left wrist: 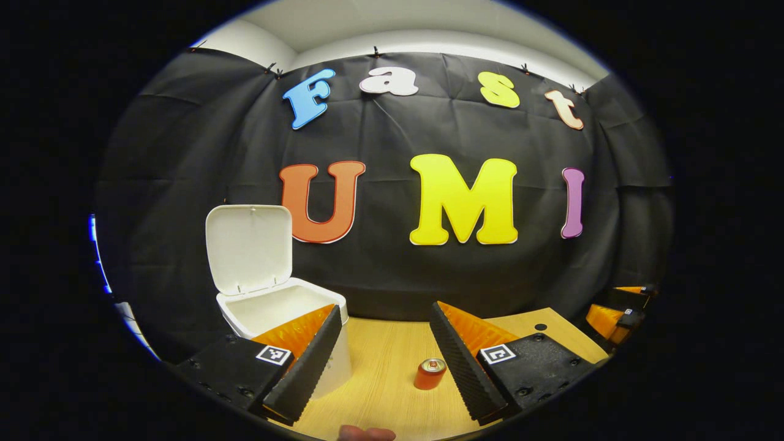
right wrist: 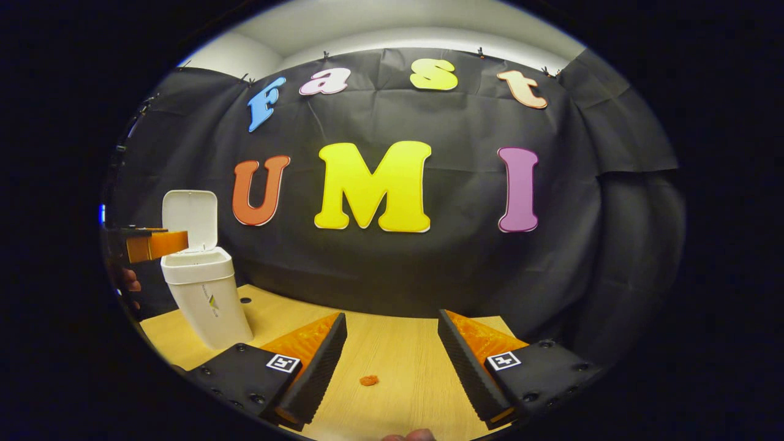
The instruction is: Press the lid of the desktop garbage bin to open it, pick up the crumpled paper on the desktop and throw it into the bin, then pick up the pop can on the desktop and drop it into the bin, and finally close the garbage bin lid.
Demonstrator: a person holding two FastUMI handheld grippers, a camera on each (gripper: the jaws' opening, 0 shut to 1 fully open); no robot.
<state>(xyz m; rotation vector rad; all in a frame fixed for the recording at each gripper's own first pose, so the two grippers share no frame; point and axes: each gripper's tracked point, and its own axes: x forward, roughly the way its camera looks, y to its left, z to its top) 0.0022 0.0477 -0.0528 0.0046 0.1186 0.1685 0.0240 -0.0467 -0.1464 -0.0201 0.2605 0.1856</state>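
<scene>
Your bin (left wrist: 278, 318) lid is up and both grippers are wide open and empty, so bring your left gripper (left wrist: 384, 361) down around the can (left wrist: 430, 373) on the desk (left wrist: 380, 380), then squeeze gently.

One white garbage bin (left wrist: 278, 318) stands on the one wooden table (left wrist: 392, 367), its single lid (left wrist: 248, 248) raised. There is one pop can (left wrist: 430, 373), one small orange scrap (right wrist: 368, 380), and two grippers (left wrist: 383, 361) (right wrist: 389, 367).

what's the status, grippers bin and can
Left gripper open, empty, beside the bin. Right gripper open, empty. Lid up; pop can upright on the table, nothing blocking.
</scene>
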